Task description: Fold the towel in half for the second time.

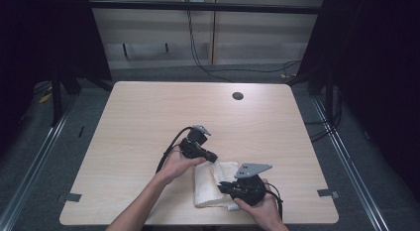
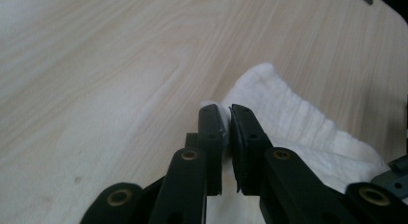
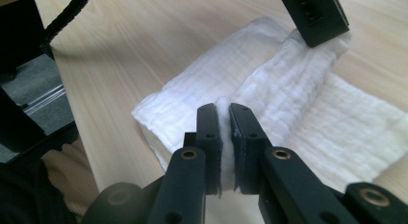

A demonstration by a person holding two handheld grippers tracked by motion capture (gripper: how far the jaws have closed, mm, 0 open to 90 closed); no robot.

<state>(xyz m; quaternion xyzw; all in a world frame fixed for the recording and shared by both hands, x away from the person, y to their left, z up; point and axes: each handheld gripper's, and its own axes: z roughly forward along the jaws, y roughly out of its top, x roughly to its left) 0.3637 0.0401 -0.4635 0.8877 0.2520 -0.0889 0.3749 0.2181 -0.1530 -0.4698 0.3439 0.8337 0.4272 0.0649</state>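
Observation:
A white folded towel (image 1: pixel 210 184) lies near the front edge of the wooden table (image 1: pixel 148 117), between the person's two hands. My left gripper (image 1: pixel 212 157) is shut on the towel's far corner (image 2: pixel 226 111), a bit of cloth pinched between its jaws. My right gripper (image 1: pixel 221 186) is shut on a raised fold of the towel (image 3: pixel 225 106) near its middle. In the right gripper view the towel (image 3: pixel 308 113) spreads out flat to the right, and the left gripper's tip (image 3: pixel 315 15) presses on its far end.
A round cable hole (image 1: pixel 237 96) sits near the table's far edge. Cables trail from both grippers. Dark curtains and metal floor rails flank the table, with a pale wall panel behind.

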